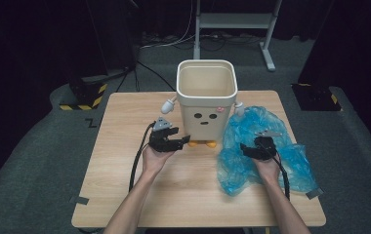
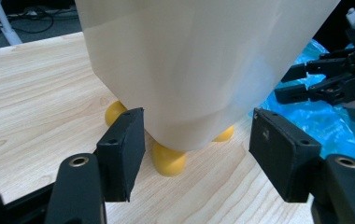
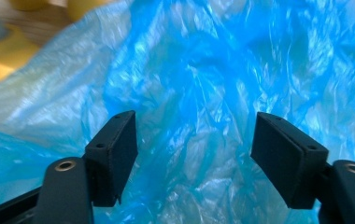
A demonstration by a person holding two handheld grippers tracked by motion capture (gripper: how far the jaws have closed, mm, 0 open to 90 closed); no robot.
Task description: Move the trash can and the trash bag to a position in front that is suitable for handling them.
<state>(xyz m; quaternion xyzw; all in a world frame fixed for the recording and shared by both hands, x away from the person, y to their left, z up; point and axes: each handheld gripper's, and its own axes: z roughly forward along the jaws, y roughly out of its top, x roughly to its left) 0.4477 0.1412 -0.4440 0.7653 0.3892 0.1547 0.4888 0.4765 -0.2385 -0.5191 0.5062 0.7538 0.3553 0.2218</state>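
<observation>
A cream bin (image 1: pixel 206 95) with a drawn face, small arms and orange feet (image 2: pixel 168 160) stands upright at the table's far middle. A crumpled blue plastic bag (image 1: pixel 261 146) lies on the table to its right. My left gripper (image 1: pixel 179 143) is open just left of the bin's base, its jaws pointing at the bin's wall (image 2: pixel 203 70) and feet. My right gripper (image 1: pixel 246 149) is open low over the blue bag (image 3: pixel 199 93), with nothing between its jaws. In the left gripper view the right gripper (image 2: pixel 290 84) shows at the right edge, above the bag (image 2: pixel 330 121).
The wooden table (image 1: pixel 125 146) has bare room at the left and front. Grey tape tabs (image 1: pixel 78 200) sit at its front corners. Beyond it are floor cables, a white desk frame (image 1: pixel 232 22) and yellow-black striped bases (image 1: pixel 83 95).
</observation>
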